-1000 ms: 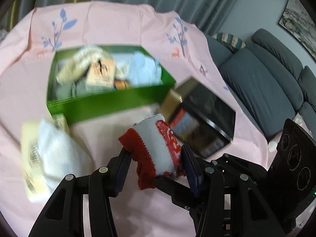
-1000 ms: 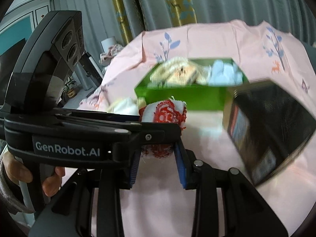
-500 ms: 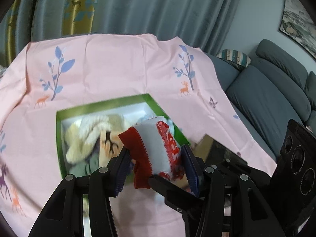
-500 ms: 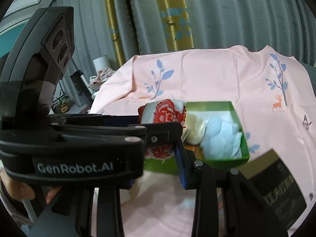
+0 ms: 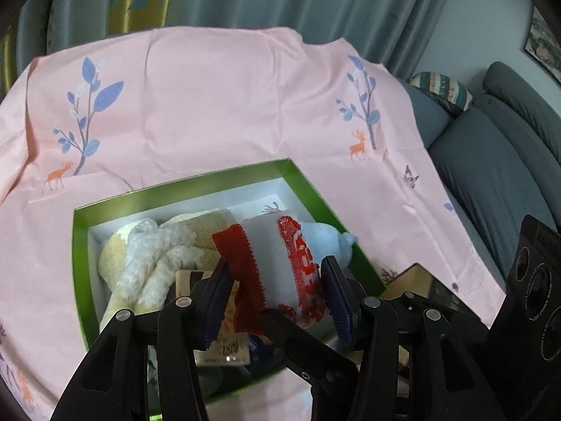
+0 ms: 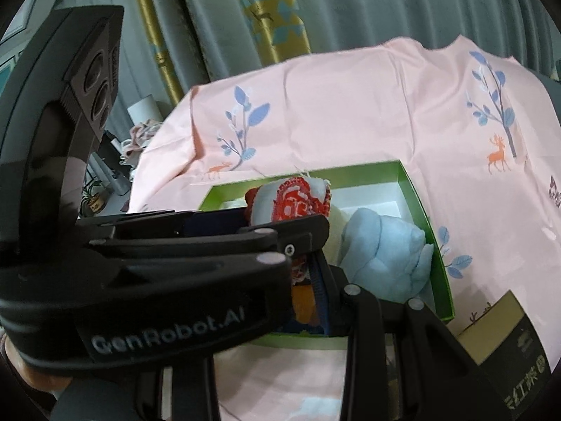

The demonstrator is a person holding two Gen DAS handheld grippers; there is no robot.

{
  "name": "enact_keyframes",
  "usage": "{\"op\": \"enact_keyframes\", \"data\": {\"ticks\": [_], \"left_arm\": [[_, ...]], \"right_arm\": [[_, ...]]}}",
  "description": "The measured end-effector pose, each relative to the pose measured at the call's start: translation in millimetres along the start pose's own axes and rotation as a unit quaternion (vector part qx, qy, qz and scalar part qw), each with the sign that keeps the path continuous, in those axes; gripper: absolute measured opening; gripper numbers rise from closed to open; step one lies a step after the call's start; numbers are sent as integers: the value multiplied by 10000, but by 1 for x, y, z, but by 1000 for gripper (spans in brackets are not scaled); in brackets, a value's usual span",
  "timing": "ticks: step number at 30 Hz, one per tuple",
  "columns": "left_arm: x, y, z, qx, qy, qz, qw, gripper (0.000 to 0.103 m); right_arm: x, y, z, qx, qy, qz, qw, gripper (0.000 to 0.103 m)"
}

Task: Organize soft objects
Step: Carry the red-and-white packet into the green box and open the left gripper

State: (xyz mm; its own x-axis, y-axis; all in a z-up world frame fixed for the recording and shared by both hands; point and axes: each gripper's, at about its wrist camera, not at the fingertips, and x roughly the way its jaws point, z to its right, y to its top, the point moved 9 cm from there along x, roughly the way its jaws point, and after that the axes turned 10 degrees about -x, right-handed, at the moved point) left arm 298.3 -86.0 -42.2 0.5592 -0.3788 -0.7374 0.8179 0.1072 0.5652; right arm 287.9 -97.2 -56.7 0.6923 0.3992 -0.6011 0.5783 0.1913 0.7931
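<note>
Left wrist view: the left gripper (image 5: pixel 277 291) is clamped on a rolled red-and-white cloth (image 5: pixel 277 263), blue pads pressing its two sides; the roll hangs above the green box (image 5: pixel 308 189), which sits open on the pink cloth-covered bench (image 5: pixel 210 98); inside the white-lined box, a cream plush toy (image 5: pixel 147 263) fills the 9 o'clock side, a pale blue soft item (image 5: pixel 329 238) lies toward 3 o'clock, and a printed card or packet (image 5: pixel 228 347) shows at 6 o'clock, under the gripper; a dark box with a gold edge (image 5: pixel 413 277) peeks in at 4 o'clock, just beside the green one; a grey sofa (image 5: pixel 491 175) lies off at 3 o'clock.

Right wrist view: the other gripper's black body crosses the frame from 9 o'clock, and the same cloth roll (image 6: pixel 291 200) shows above it, over the green box (image 6: pixel 420 203); the right gripper (image 6: pixel 305 277) is mostly hidden behind that body; one blue pad is seen against the lower end of the roll, so it too looks closed on the cloth, though the far pad is out of sight; the pale blue soft item (image 6: pixel 385 256) rests in the box's 3 o'clock end; the dark box with gold edge (image 6: pixel 508 343) sits at 5 o'clock.
</note>
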Motion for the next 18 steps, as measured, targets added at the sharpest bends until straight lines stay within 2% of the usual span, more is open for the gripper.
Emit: {"op": "enact_keyframes", "data": {"ticks": [7,18], "left_arm": [[30,-2,-12,64,272,-165,9995,52],[54,-8,-34,-97,436,-364,9983,52]], "right_arm": [[32,-8,11,23,-239,-506,9984,34],[60,-19,20,45,-262,-1125,9933,34]]}}
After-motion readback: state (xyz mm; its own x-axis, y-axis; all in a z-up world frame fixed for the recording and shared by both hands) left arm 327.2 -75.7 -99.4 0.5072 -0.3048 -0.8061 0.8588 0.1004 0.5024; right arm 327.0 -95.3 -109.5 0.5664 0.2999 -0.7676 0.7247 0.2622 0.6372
